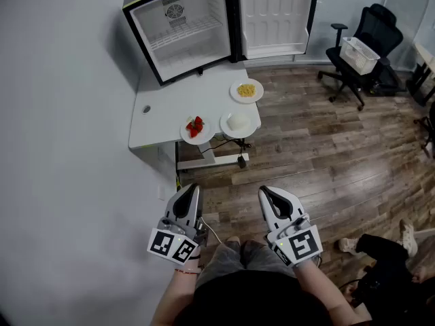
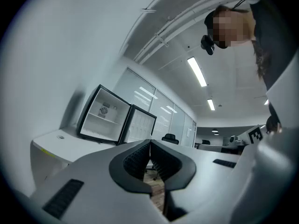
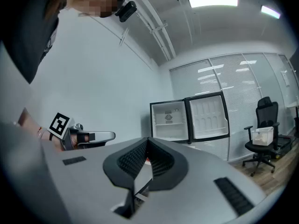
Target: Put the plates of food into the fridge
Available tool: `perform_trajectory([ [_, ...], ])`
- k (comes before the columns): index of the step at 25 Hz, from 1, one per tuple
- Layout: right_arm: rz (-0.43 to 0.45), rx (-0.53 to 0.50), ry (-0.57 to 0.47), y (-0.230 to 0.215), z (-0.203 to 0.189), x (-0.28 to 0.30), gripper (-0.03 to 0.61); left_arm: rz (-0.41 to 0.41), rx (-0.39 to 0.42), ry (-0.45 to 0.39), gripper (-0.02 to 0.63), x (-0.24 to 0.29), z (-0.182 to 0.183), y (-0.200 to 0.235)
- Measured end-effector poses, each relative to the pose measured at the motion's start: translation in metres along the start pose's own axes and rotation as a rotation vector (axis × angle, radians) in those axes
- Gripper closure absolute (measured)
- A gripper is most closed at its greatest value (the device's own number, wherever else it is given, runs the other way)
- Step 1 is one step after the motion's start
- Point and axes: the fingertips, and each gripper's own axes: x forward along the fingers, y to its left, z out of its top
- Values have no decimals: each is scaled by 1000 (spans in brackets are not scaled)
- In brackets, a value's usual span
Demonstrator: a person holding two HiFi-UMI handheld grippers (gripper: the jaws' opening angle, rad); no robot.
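Jaws on my left gripper [image 1: 193, 189] and right gripper [image 1: 264, 192] press together, empty; plates of food [image 1: 235, 91] sit at twelve o'clock, open fridge [image 1: 182, 36] beyond.

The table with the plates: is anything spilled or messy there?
Nothing looks spilled. Three plates sit flat on the white table: the plate of red fruit, the plate of white food and the plate of yellow food. The first two sit close to the front edge. The fridge stands open and empty.
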Motion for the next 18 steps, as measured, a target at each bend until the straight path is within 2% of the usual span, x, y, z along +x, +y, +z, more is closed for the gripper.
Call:
perform_trajectory([
  [11,74,-26,36,-1,-19,3,574,67,6,-18,607,-7,-1,2],
  [18,117,-77,71,4,-24,16,574,108,-10,-5,607,-13,-13,10],
])
